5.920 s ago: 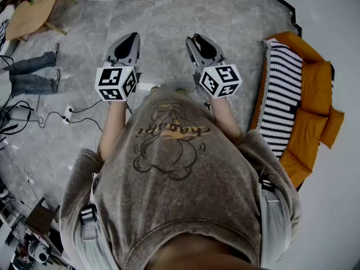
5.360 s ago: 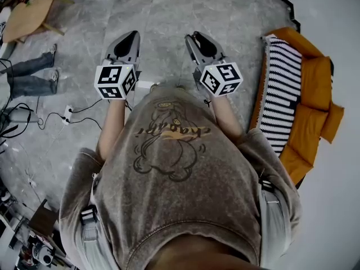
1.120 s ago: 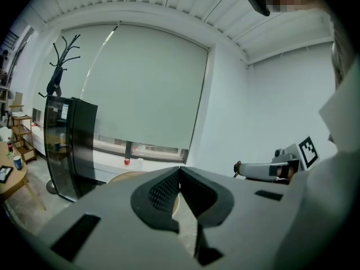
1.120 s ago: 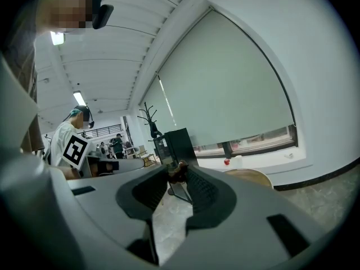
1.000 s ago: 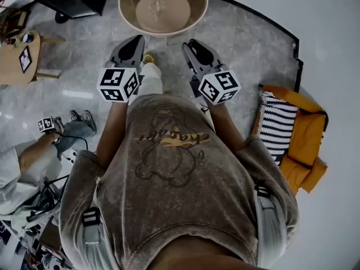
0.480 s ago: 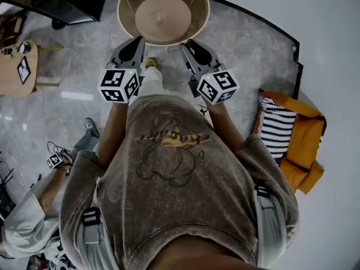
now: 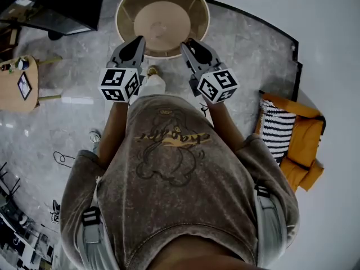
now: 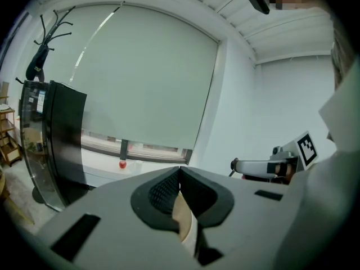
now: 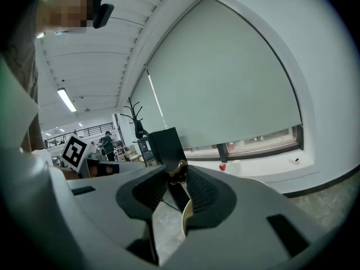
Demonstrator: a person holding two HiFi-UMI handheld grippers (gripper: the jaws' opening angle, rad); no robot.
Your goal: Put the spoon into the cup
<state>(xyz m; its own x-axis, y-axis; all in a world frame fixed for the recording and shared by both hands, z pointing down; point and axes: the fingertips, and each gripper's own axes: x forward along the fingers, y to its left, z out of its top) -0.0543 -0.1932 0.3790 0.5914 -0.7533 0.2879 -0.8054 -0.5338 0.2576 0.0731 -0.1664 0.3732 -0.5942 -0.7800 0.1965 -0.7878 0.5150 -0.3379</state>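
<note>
The person [image 7: 169, 167] stands on grey stone floor with both grippers held out toward 12 o'clock, over the near edge of a round tan table [image 7: 201, 11].

The left gripper [image 7: 138, 40] is closed. In the left gripper view its 2 jaw tips meet with nothing between them, and only a sliver of the tan table shows through the gap lower down.

The right gripper [image 7: 188, 43] has its jaws partly apart. In the right gripper view a narrow gap runs between the ribbed pads, showing floor and a curve of table rim. A small brown thing [image 9: 179, 173] shows right at the tips. I cannot tell whether it is pinched there or stands further off.

Neither the spoon nor the cup can be made out for certain. A faint small shape [image 7: 161, 26] sits near the middle of the table top, at 12 o'clock from both grippers and apart from them, too small to name.

At 3 o'clock of the person lies an orange cushion [image 7: 308, 142] with a black-and-white striped cloth [image 7: 275, 131] against it. A small wooden table [image 7: 17, 89] stands at 9 o'clock and a dark cabinet [image 7: 53, 7] at 10 o'clock. Beyond the table is a window with a pale blind [image 8: 140, 77], with a small red thing [image 8: 122, 163] on its sill.
</note>
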